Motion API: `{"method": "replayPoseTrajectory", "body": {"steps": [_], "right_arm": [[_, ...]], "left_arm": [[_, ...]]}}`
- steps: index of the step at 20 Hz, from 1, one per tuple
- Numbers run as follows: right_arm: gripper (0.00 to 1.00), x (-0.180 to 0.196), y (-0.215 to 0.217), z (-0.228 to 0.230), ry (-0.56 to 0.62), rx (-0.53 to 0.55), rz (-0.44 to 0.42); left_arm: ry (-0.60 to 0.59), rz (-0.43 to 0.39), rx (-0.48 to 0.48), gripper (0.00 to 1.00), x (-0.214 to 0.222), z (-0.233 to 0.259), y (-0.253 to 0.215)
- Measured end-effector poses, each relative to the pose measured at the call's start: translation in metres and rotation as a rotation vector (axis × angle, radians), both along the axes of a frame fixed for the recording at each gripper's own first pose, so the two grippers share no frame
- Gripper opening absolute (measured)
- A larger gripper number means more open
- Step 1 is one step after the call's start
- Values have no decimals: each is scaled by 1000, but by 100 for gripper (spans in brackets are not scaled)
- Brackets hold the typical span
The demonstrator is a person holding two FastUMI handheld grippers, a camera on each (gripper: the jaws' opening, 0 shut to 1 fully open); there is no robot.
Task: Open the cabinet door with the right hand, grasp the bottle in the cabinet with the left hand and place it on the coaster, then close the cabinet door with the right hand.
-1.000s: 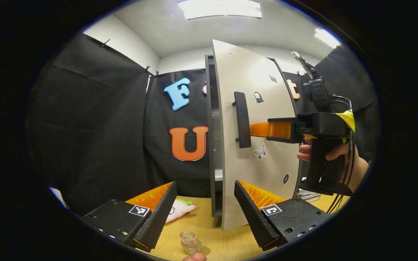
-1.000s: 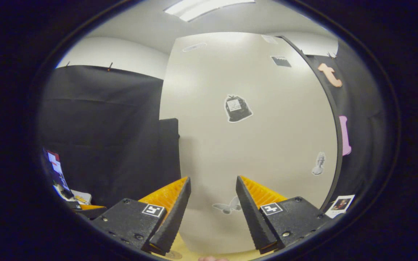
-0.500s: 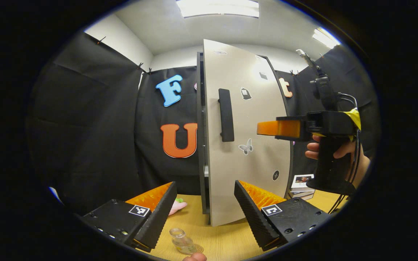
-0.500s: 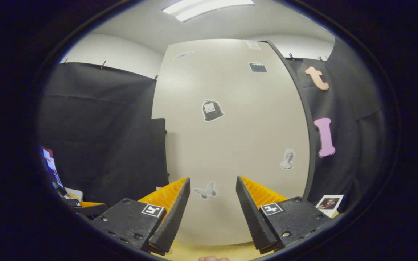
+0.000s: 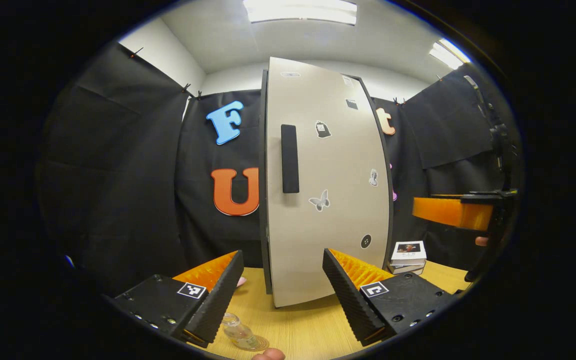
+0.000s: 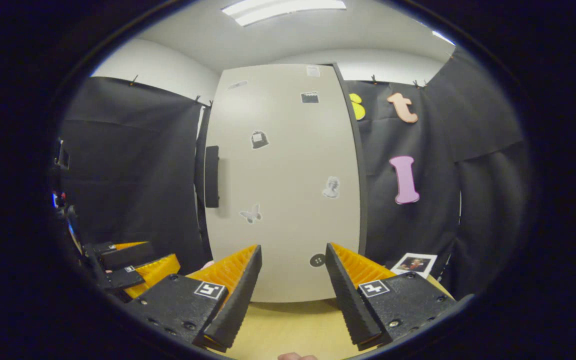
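Left gripper view: your left gripper point(image 5: 283, 295) holds its jaws spread, gripping nothing. The cabinet door point(image 5: 328, 200) stands shut straight ahead of the jaws, handle point(image 5: 290, 158) above them. The bottle point(image 5: 238, 334) sits on the coaster point(image 5: 260, 344) on the tabletop point(image 5: 308, 325), just below the left jaw.

Right gripper view: your right gripper point(image 6: 293, 295) has jaws spread, empty, clear of the door ahead.

No words, brand names or numbers can be read anywhere; the stickers on the cabinet door point(image 5: 328, 200) are small pictures, among them a butterfly point(image 5: 319, 200) and a round button point(image 5: 365, 241). The square tags on the fingers point(image 5: 374, 289) carry black-and-white code patterns, not writing; the booklet point(image 5: 408, 250) beside the cabinet has print too small to read.
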State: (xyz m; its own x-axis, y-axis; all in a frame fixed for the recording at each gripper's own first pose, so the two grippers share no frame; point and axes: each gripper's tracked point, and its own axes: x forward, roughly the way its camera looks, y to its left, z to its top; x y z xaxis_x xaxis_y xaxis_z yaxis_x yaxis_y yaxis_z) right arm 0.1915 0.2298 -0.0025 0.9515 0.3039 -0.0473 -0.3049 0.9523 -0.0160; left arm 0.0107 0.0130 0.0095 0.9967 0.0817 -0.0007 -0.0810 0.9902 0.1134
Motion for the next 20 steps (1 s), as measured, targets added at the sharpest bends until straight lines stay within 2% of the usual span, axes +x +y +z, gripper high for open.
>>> {"method": "replayPoseTrajectory", "body": {"steps": [5, 9, 15, 20], "right_arm": [[83, -46, -77, -32, 31, 16, -190], [84, -61, -126, -22, -25, 20, -320], [85, -63, -142, 2, -69, 72, -357], [84, -63, -134, 10, -69, 95, -332]], "left_arm": [[7, -20, -17, 96, -5, -10, -2], [-6, -44, -18, 96, -7, -11, -9], [-6, -51, -22, 96, -7, -16, -16], [-5, -34, -10, 96, -14, -17, -12]]}}
